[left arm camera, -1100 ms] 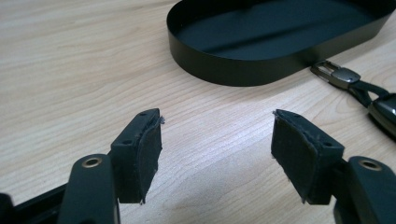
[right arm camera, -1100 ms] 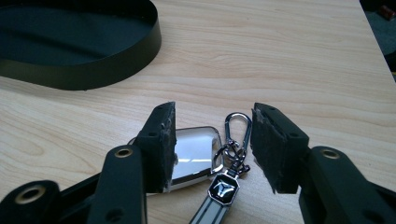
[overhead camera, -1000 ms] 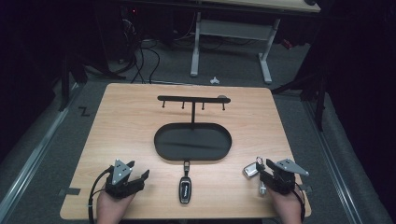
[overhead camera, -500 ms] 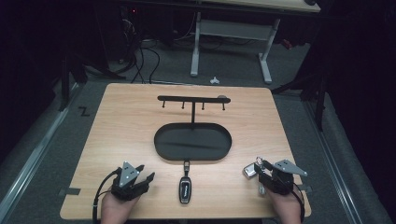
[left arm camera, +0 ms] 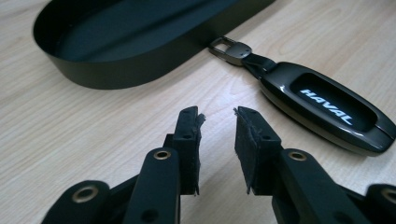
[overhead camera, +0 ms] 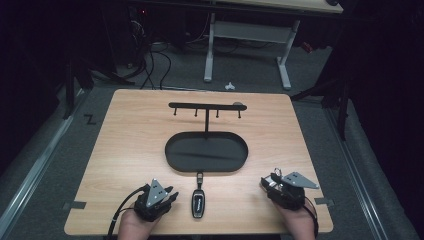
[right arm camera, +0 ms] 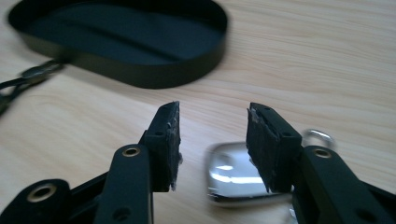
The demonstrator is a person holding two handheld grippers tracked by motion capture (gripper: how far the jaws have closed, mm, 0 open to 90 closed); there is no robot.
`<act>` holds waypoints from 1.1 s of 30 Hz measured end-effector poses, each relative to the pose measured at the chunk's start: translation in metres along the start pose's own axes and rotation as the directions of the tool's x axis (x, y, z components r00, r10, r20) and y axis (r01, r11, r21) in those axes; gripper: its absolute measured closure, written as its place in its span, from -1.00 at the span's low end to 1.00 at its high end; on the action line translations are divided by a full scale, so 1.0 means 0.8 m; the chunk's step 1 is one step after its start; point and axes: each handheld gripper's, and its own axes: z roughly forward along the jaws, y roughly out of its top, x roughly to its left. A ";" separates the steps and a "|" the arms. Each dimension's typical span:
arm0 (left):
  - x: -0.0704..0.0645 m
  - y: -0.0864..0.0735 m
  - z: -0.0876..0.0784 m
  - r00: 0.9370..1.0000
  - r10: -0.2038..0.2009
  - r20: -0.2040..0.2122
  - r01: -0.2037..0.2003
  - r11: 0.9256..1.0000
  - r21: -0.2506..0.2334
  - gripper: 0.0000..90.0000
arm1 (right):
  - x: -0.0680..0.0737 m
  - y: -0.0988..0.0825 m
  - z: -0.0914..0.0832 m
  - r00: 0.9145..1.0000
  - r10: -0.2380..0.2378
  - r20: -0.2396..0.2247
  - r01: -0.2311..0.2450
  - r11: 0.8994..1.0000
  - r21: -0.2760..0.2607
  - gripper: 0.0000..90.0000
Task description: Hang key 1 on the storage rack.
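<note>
The key fob [left arm camera: 322,109] lies untouched low centre beside the tray [overhead camera: 172,155], nothing yet hung or placed, both hand-held grippers' jaws apart

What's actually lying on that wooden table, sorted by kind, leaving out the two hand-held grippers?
Car key fobs: 2, a dark HAVAL key fob and a shiny silver key fob
Black oval tray with hook rack: 1
Total: 3

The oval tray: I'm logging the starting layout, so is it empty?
Empty. The oval tray has a bare black floor; the key fob lies outside it.
</note>
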 end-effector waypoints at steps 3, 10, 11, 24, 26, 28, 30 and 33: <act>0.005 -0.001 -0.001 1.000 -0.011 -0.007 0.011 1.000 -0.003 0.36 | 0.023 0.005 0.007 0.999 -0.030 -0.036 0.030 1.000 0.001 0.19; 0.031 -0.007 -0.020 0.994 -0.078 -0.077 0.071 0.993 -0.092 -0.12 | 0.106 0.018 0.030 0.975 -0.144 -0.170 0.146 0.989 0.003 0.12; 0.036 -0.008 -0.023 0.993 -0.091 -0.074 0.083 0.991 -0.105 -0.18 | 0.115 0.018 0.035 0.971 -0.156 -0.180 0.160 0.987 0.009 0.11; 0.058 -0.019 -0.036 0.987 -0.131 -0.096 0.116 0.982 -0.147 -0.31 | 0.187 0.020 0.071 0.931 -0.201 -0.303 0.226 0.973 0.047 0.07; 0.058 -0.019 -0.035 0.987 -0.129 -0.096 0.114 0.983 -0.146 -0.31 | 0.190 0.018 0.072 0.928 -0.207 -0.310 0.234 0.971 0.052 0.08; 0.056 -0.017 -0.035 0.988 -0.126 -0.093 0.111 0.982 -0.150 -0.31 | 0.193 0.014 0.073 0.927 -0.220 -0.305 0.249 0.967 0.060 0.10; 0.055 -0.016 -0.035 0.988 -0.125 -0.093 0.110 0.982 -0.153 -0.31 | 0.193 0.011 0.074 0.926 -0.231 -0.297 0.262 0.963 0.067 0.16; 0.053 -0.015 -0.035 0.989 -0.121 -0.089 0.106 0.982 -0.154 -0.31 | 0.191 0.009 0.072 0.927 -0.221 -0.302 0.254 0.964 0.074 0.27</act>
